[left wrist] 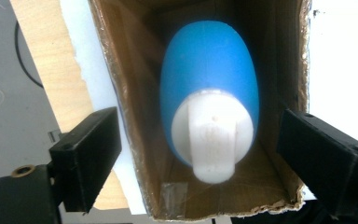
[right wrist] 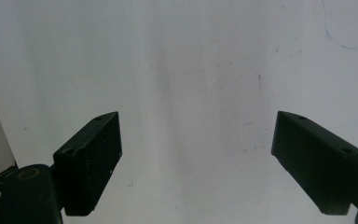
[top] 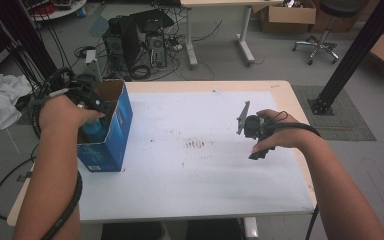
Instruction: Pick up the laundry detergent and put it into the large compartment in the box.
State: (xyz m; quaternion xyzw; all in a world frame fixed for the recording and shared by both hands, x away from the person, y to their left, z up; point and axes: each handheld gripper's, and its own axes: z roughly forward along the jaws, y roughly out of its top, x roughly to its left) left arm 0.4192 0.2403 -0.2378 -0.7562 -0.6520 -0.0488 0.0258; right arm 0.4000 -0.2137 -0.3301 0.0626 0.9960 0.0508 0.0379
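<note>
A blue bottle (left wrist: 208, 79) with a white cap (left wrist: 213, 136) lies inside an open blue cardboard box (top: 111, 131) at the table's left edge; in the high view the bottle (top: 95, 128) shows just inside the box. My left gripper (left wrist: 200, 156) hangs open over the box mouth, its jaws standing wide on either side of the bottle without touching it. My right gripper (right wrist: 196, 158) is open too, jaws wide over bare white table surface; in the high view the right gripper (top: 258, 150) hovers at the table's right side, pointing down.
The white table top (top: 190, 165) carries a patch of small dark marks near its middle. The brown inner wall of the box (left wrist: 130, 93) closely flanks the bottle. Beyond the table stand computer towers (top: 135, 42), cables, a desk and a black frame post (top: 350, 55).
</note>
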